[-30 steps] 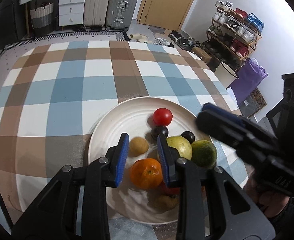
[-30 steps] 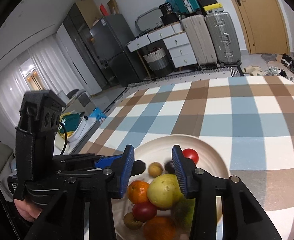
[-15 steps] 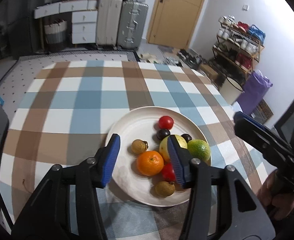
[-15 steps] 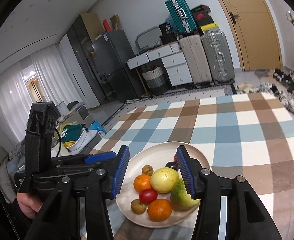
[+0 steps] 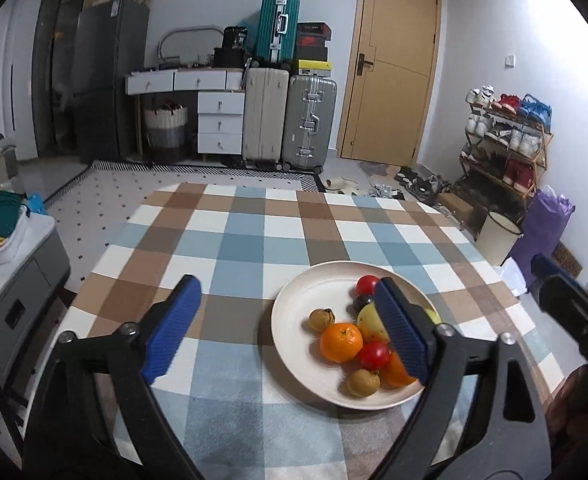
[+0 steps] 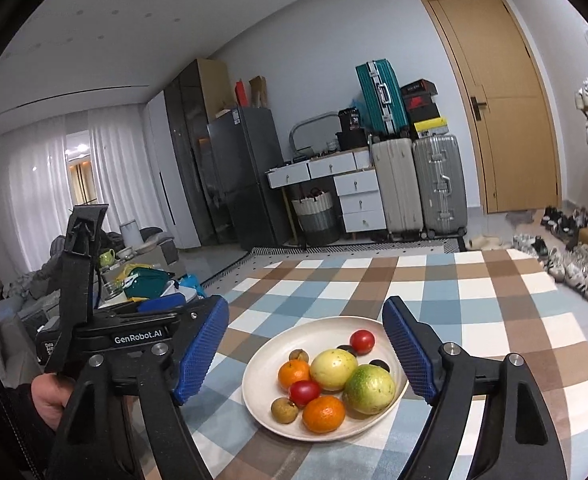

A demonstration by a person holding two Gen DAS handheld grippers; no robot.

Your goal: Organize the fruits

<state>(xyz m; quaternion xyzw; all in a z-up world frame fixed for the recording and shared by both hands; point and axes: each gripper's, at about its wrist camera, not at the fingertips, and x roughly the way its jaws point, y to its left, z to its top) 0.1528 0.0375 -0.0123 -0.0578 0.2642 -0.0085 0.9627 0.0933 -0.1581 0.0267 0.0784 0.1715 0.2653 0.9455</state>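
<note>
Fruits are sitting piled on a white plate (image 6: 254, 394) on the checked tablecloth (image 6: 494, 320), and we are holding both grippers back from it with nothing in either. We are seeing our right gripper (image 6: 306, 354) with its jaws opening wide; the plate is lying ahead of and below the gap between the blue pads (image 6: 200, 350), no pad touching any fruit. Inside that gap we are reading a yellow fruit (image 6: 333, 369) in the middle, a green fruit (image 6: 369, 389) just beside it toward the right jaw, an orange (image 6: 293, 374) toward the left jaw, a second orange (image 6: 323, 413) nearest us, a red tomato (image 6: 304, 393) between the two oranges, another tomato (image 6: 362, 341) at the far side, and a small brown fruit (image 6: 284, 410) near the left-hand rim. Dark small fruits behind the yellow one are too hidden to name. Our left gripper (image 5: 290, 330) is also opening, jaws spread wide and empty; the plate is sitting under and partly behind its right jaw, with bare tablecloth filling the rest of the gap. In the right wrist view a hand (image 6: 48, 398) is gripping the left gripper's handle.
</note>
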